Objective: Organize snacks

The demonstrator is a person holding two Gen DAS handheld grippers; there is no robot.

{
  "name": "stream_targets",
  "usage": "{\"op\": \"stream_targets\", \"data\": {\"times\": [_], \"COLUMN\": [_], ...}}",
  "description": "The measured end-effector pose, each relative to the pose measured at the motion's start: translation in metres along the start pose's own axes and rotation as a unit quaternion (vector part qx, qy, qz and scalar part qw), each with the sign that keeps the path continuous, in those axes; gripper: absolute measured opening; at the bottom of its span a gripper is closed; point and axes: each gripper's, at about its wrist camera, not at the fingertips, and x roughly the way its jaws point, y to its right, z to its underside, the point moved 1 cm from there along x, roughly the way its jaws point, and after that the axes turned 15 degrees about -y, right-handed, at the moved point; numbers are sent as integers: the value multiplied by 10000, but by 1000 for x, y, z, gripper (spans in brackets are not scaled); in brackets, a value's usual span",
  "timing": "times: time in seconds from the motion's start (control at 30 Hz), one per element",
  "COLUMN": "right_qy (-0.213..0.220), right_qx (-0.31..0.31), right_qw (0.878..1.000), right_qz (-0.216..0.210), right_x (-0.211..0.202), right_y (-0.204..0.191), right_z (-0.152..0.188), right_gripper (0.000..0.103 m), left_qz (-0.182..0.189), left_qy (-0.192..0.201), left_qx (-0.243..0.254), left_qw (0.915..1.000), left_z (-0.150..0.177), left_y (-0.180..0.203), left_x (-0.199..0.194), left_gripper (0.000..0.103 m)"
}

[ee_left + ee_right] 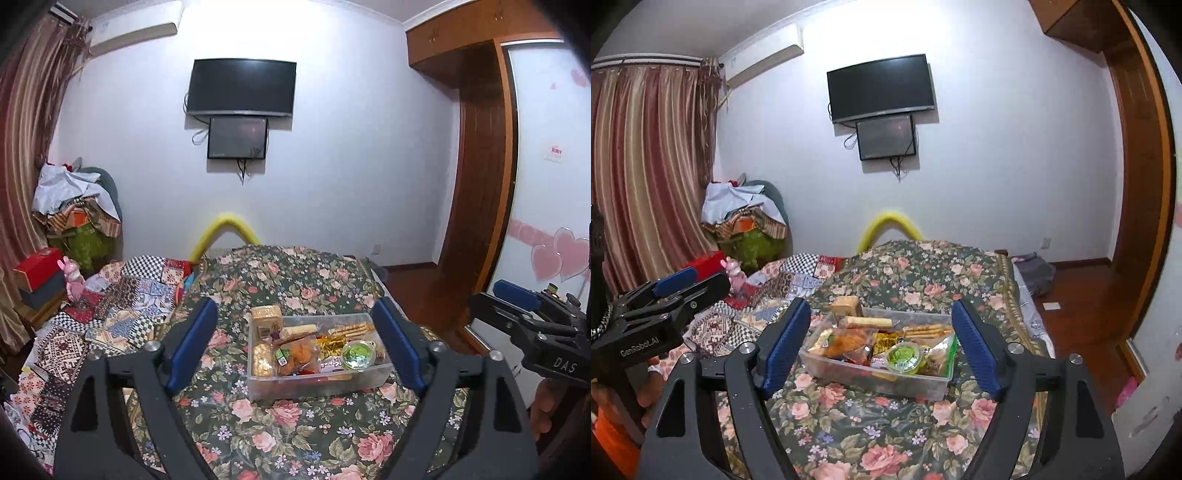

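Observation:
A clear plastic bin (373,380) full of snacks sits on a floral cloth; it also shows in the right wrist view (934,384). Inside are a green-lidded cup (356,354) (904,355), an orange packet (300,352) (849,341), biscuit sticks (351,329) (923,329) and a tan box (266,320) (845,306) at the far left corner. My left gripper (297,350) is open and empty, held above and before the bin. My right gripper (882,349) is open and empty, likewise before the bin. Each gripper shows at the other view's edge.
The floral cloth (280,424) covers a bed or table. A patchwork quilt (110,317) lies to the left, with a red box (37,266) and a pink toy (72,280). A wardrobe (476,184) and wooden floor (1082,295) are to the right. A TV (242,86) hangs on the far wall.

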Motion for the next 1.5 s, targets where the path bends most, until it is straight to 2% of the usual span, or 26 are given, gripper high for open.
{"op": "stream_targets", "data": {"times": [0.03, 0.2, 0.67, 1.5], "right_qy": [38, 256, 251, 226], "right_qx": [14, 32, 0, -47], "right_qw": [10000, 9994, 9992, 9993], "right_qz": [21, 229, 311, 280], "right_x": [-3, -7, -13, -13], "right_y": [-1, -4, -9, -13], "right_z": [0, 3, 17, 18], "right_gripper": [87, 103, 103, 103], "left_qz": [-19, -73, -94, -27], "left_qy": [29, 68, 99, 95], "left_qx": [3, 15, 121, 184], "left_qw": [10000, 9999, 9998, 9998], "left_z": [1, 6, 16, 18], "left_y": [1, 2, 8, 12], "left_x": [-3, -11, -19, -19], "left_gripper": [92, 98, 102, 102]}}
